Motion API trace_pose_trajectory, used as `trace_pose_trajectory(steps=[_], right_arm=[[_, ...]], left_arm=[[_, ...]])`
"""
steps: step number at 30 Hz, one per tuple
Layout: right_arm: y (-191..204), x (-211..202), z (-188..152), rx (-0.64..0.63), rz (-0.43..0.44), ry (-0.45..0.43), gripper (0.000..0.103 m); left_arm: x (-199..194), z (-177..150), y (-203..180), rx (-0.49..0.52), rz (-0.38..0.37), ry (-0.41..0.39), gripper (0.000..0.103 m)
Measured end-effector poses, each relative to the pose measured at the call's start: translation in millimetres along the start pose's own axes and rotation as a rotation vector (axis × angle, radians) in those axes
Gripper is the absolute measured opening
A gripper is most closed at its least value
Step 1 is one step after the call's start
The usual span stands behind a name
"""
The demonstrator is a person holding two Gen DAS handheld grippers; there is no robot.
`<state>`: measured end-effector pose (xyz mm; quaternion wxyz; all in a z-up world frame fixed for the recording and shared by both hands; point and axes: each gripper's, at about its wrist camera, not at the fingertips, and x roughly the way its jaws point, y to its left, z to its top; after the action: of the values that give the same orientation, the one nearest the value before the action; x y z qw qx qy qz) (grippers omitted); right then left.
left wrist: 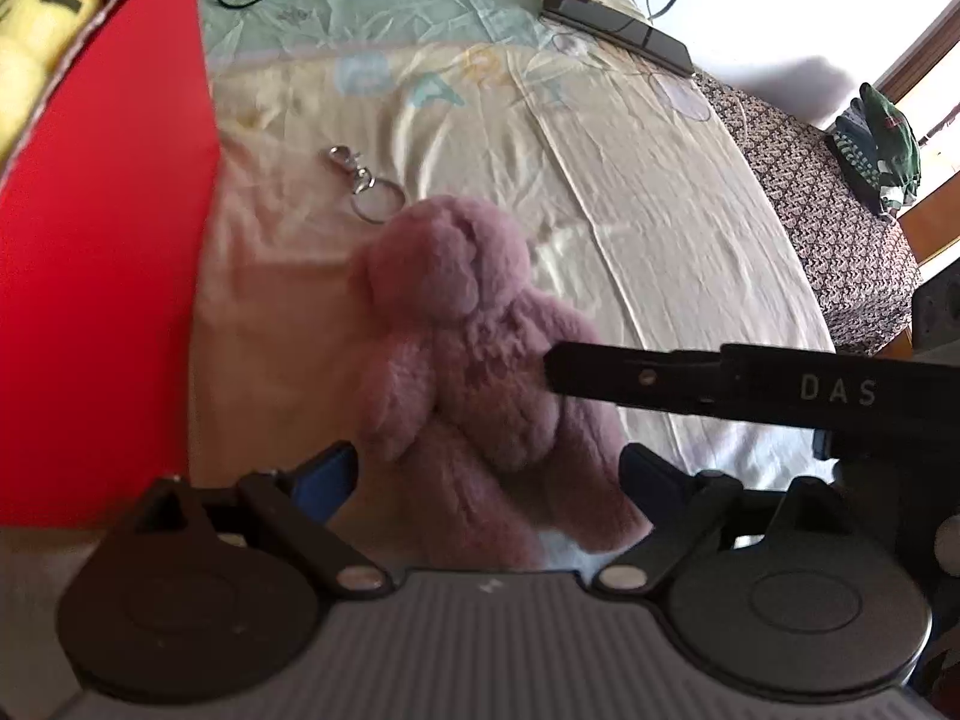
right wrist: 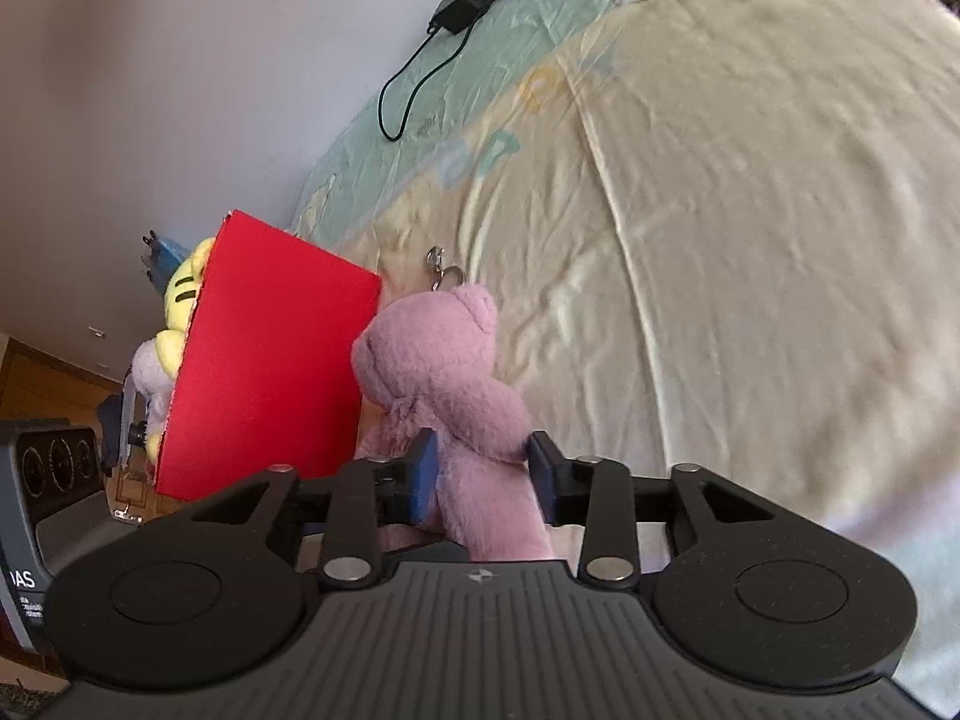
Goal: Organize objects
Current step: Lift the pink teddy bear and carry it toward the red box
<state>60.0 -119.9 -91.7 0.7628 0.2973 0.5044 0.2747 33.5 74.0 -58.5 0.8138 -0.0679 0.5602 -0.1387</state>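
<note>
Red box point(right wrist: 264, 372) on the bed point(right wrist: 720, 240), yellow striped plush point(right wrist: 183, 294) poking out its top. Pink plush point(right wrist: 444, 372) w/ keyring sits just beside the box. Right gripper point(right wrist: 483, 471) angled down, pads clamped on the plush's body. Left gripper point(left wrist: 486, 474) tilted steeply down, jaws apart around its legs.

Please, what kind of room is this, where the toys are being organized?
Most likely a bedroom at home. The work surface looks like a bed with a pale yellow printed sheet. A charger with its cable lies at the far edge by the wall, and a red box holds plush toys.
</note>
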Motion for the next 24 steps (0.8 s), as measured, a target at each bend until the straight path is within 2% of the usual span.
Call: trace_pose_trajectory(steps=[7, 11, 19, 24], right_arm=[[-5.0, 10.6, 3.8, 0.033, 0.075, 0.013, 0.039], [-7.5, 10.9, 5.2, 0.039, 0.104, 0.037, 0.035], [1.9, 7.6, 0.4, -0.026, 0.102, 0.084, 0.033], [2.9, 5.0, -3.1, -0.054, 0.082, 0.083, 0.033]], left_arm=[[9.8, 2.9, 7.9, -0.029, -0.026, 0.005, 0.094], [10.6, 3.2, 9.6, -0.039, -0.043, 0.003, 0.094], [7.6, 3.8, 8.0, -0.011, -0.051, 0.016, 0.089], [10.5, 1.6, -2.9, 0.04, 0.004, 0.017, 0.089]])
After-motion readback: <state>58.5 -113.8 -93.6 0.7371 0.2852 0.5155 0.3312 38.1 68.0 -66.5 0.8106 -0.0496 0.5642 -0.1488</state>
